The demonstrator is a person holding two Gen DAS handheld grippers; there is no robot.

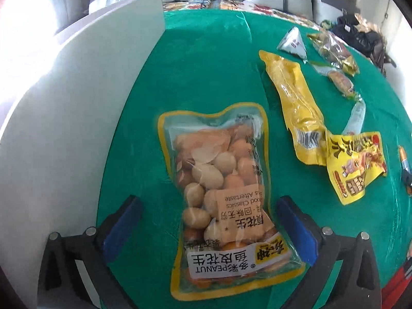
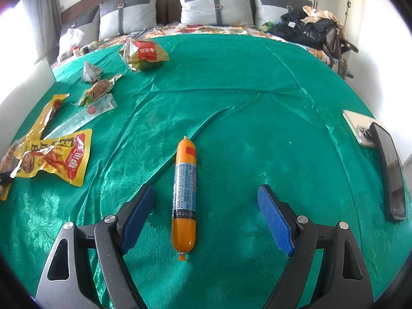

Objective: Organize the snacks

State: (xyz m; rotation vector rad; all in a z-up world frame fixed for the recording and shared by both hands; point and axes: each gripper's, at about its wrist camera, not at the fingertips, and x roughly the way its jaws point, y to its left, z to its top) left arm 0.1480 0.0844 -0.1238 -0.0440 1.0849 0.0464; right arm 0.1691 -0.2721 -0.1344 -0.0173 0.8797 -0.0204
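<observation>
A clear yellow-edged peanut bag [image 1: 224, 200] lies on the green cloth [image 1: 206, 77], its near end between the fingers of my open left gripper [image 1: 208, 211]. An orange sausage stick [image 2: 184, 195] lies lengthwise on the cloth between the fingers of my open right gripper [image 2: 206, 198], nearer the left finger, touching neither. Other snacks lie to the side: a long yellow pack [image 1: 296, 103], a yellow printed pack [image 1: 352, 164] [image 2: 59, 157], a wrapped bun [image 2: 99, 90], a triangular silver pack [image 1: 293, 42] and a gold-red bag [image 2: 144, 54].
A white board [image 1: 77, 116] stands along the left of the cloth. A phone [image 2: 388, 167] and a second device [image 2: 358, 126] lie at the right edge. Pillows [image 2: 216, 5] and dark clothes [image 2: 306, 28] are at the far end.
</observation>
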